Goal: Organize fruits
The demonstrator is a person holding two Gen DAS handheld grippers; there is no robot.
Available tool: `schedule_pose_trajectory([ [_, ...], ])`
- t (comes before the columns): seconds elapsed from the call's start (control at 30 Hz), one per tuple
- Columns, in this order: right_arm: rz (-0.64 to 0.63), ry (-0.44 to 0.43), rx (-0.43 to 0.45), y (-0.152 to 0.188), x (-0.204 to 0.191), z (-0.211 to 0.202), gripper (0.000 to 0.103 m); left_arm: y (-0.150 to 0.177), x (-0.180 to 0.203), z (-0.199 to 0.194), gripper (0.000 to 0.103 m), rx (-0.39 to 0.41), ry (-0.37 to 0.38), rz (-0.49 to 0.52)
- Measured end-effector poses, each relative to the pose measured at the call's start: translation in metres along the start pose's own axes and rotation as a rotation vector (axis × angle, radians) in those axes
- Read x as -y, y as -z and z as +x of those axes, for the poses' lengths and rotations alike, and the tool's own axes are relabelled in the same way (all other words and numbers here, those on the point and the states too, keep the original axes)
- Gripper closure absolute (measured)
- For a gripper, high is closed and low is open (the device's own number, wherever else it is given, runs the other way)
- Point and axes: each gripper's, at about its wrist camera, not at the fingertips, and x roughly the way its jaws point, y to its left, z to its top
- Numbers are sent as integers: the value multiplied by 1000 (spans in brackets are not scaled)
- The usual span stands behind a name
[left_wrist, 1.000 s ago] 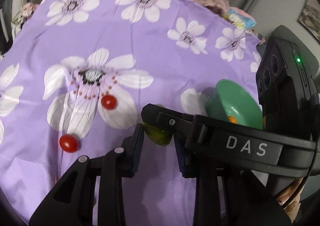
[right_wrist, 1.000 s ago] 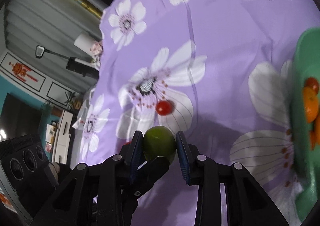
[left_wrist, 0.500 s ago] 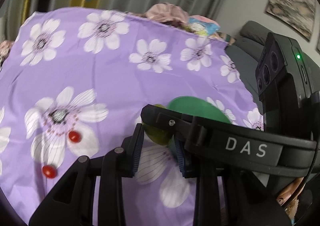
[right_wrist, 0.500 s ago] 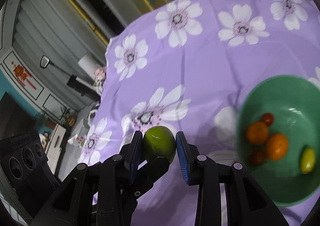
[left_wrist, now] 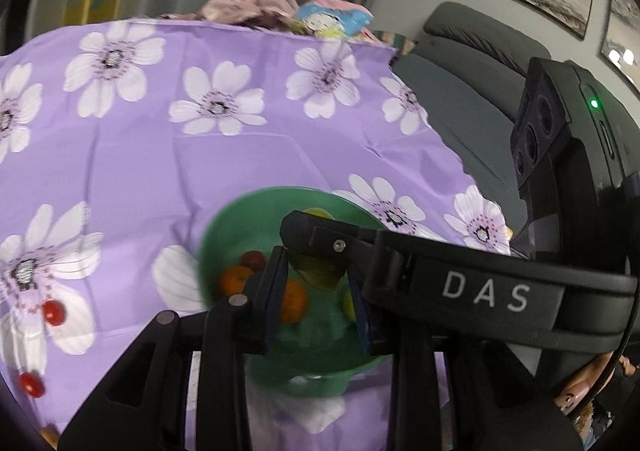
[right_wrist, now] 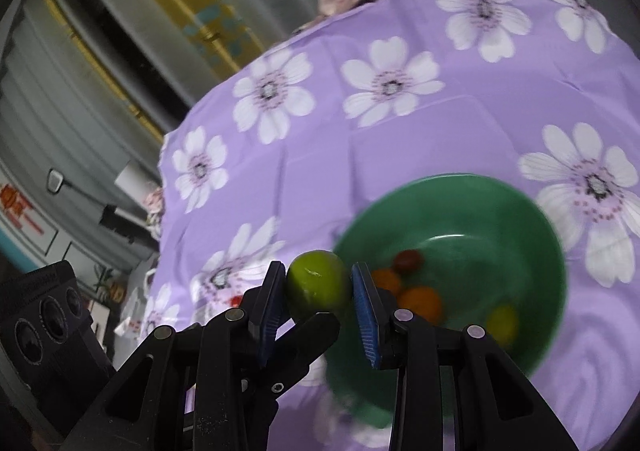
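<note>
A green lime (right_wrist: 318,279) sits between the blue pads of my right gripper (right_wrist: 318,276), which is shut on it. My left gripper (left_wrist: 318,277) crosses it at right angles. The lime (left_wrist: 316,271) fills the gap between its pads, so it is shut on the lime too. The right gripper's black finger (left_wrist: 328,239) covers the lime's top. One left finger (right_wrist: 312,335) shows under the lime. Below hangs a green bowl (right_wrist: 460,181) holding two oranges (right_wrist: 420,301), a dark red fruit (right_wrist: 408,260) and a yellow one (right_wrist: 502,321). The lime is above the bowl's (left_wrist: 224,219) near side.
Two red cherry tomatoes (left_wrist: 54,312) (left_wrist: 31,384) lie on the purple flowered cloth (left_wrist: 200,163) left of the bowl. A heap of fabric and a printed bag (left_wrist: 332,17) sit at the cloth's far edge. A grey sofa (left_wrist: 480,51) stands to the right.
Both grippers have travelled together with the lime, away from the cherry tomatoes and to a spot above the green bowl. The grip on the lime looks the same.
</note>
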Motion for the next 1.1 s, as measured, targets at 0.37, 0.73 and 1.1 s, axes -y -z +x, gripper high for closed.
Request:
schedule_pose_trajectory([
  [0.37,55,100,-56,-1,31,11,67,4,1,37,73,-87,54,-43],
  [0.73,58,202,-104,0,37,18,67,12,-6,43,72,-113,41,-100],
  [1.1,7,127,-32,0,6,17,57,23,-62,-28,47,-80,-325,-126],
])
